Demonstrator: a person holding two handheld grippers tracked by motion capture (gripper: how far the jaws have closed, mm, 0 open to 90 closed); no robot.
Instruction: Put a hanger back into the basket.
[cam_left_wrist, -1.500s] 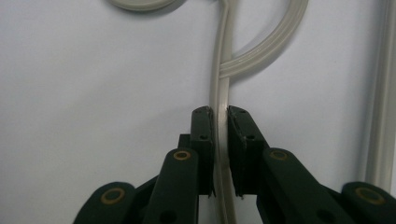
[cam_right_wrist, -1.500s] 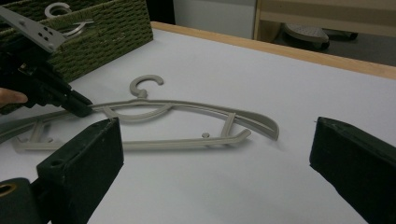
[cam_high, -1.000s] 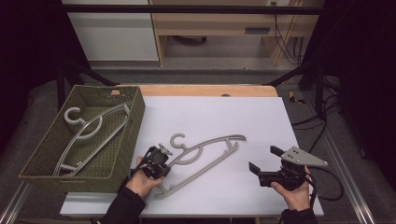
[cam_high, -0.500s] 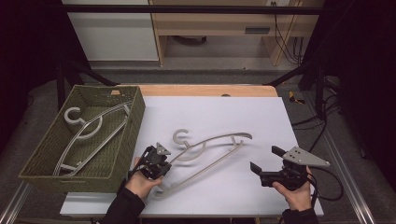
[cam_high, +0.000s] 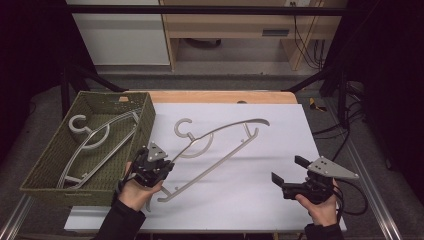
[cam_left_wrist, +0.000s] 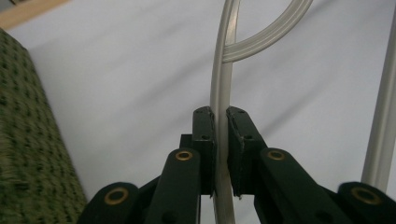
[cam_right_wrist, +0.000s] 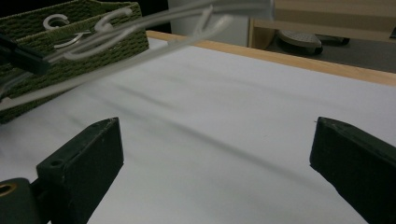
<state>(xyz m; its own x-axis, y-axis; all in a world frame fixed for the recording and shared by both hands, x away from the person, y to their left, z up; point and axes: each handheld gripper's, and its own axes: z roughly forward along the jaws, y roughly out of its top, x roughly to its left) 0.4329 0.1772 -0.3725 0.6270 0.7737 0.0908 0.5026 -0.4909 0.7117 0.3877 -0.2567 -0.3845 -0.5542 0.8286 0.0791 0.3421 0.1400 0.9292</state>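
Note:
A pale grey plastic hanger (cam_high: 194, 141) slants across the white table, its hook toward the basket's near corner. My left gripper (cam_high: 159, 162) is shut on one end of the hanger's arm. In the left gripper view the two black jaws (cam_left_wrist: 221, 116) pinch the thin arm of the hanger (cam_left_wrist: 223, 70), which runs straight away from them. My right gripper (cam_high: 288, 170) rests near the front right of the table, open wide with nothing between its jaws (cam_right_wrist: 215, 140). In the right gripper view the hanger (cam_right_wrist: 154, 23) hovers above the table, blurred.
A green woven basket (cam_high: 145, 115) stands at the table's left and holds a second hanger (cam_high: 100, 137). The basket (cam_right_wrist: 93, 32) is also at the upper left in the right gripper view. A wooden strip (cam_high: 225, 96) edges the table's far side.
The left gripper has lifted the hanger off the table and carried it a little up and away, so its far end now reaches further back. The right gripper has barely moved.

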